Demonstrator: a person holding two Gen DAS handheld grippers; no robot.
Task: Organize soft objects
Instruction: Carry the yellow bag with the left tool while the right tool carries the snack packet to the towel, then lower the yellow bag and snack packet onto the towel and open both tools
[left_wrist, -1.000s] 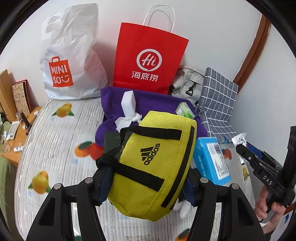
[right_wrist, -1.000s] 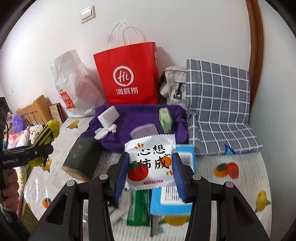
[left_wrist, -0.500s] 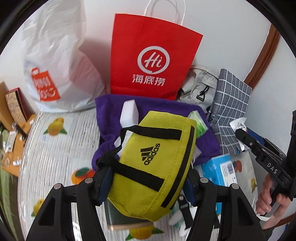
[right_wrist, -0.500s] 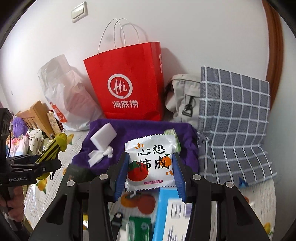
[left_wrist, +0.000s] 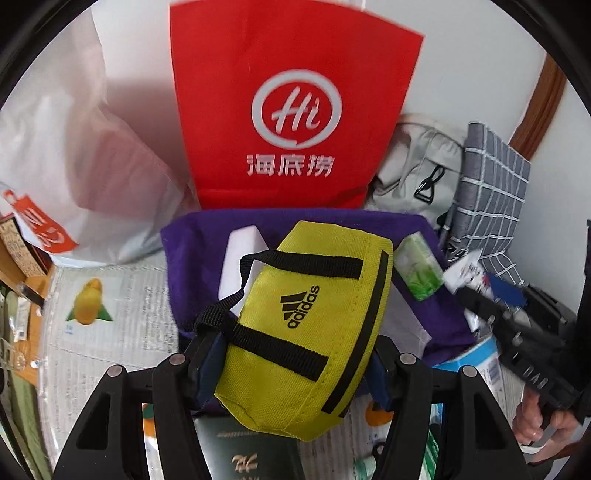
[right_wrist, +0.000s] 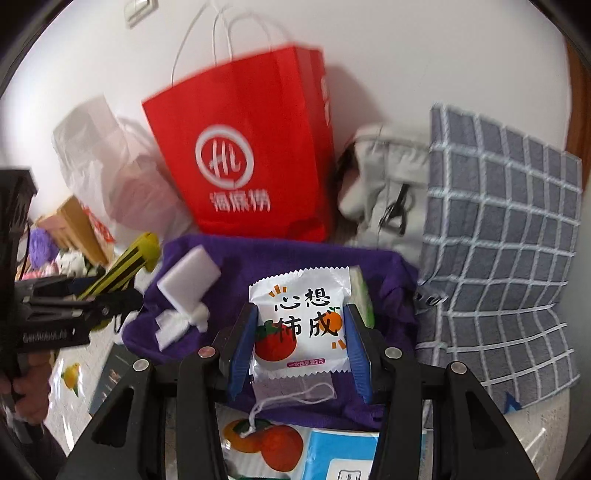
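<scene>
We count two grippers, each with a load. The left gripper (left_wrist: 291, 363) has its fingers partly spread and clamped on one yellow fabric pouch with black straps (left_wrist: 306, 328), held above one purple cloth (left_wrist: 192, 254). The right gripper (right_wrist: 301, 349) has its fingers closed on one white sachet printed with a tomato and an orange (right_wrist: 301, 325), also over the purple cloth (right_wrist: 258, 266). On that cloth we list one white foam block (right_wrist: 190, 278), one scrap of white fluff (right_wrist: 181, 321) and one green-and-white tissue pack (left_wrist: 419, 271). Behind it stand one red paper bag (left_wrist: 291, 110), one white plastic bag (left_wrist: 74, 147), one grey backpack (left_wrist: 417, 162) and one grey checked cushion (right_wrist: 498, 240). Against the frames a second ago, both loads now sit closer to the cloth and red bag, which loom larger; both grips are unchanged.
</scene>
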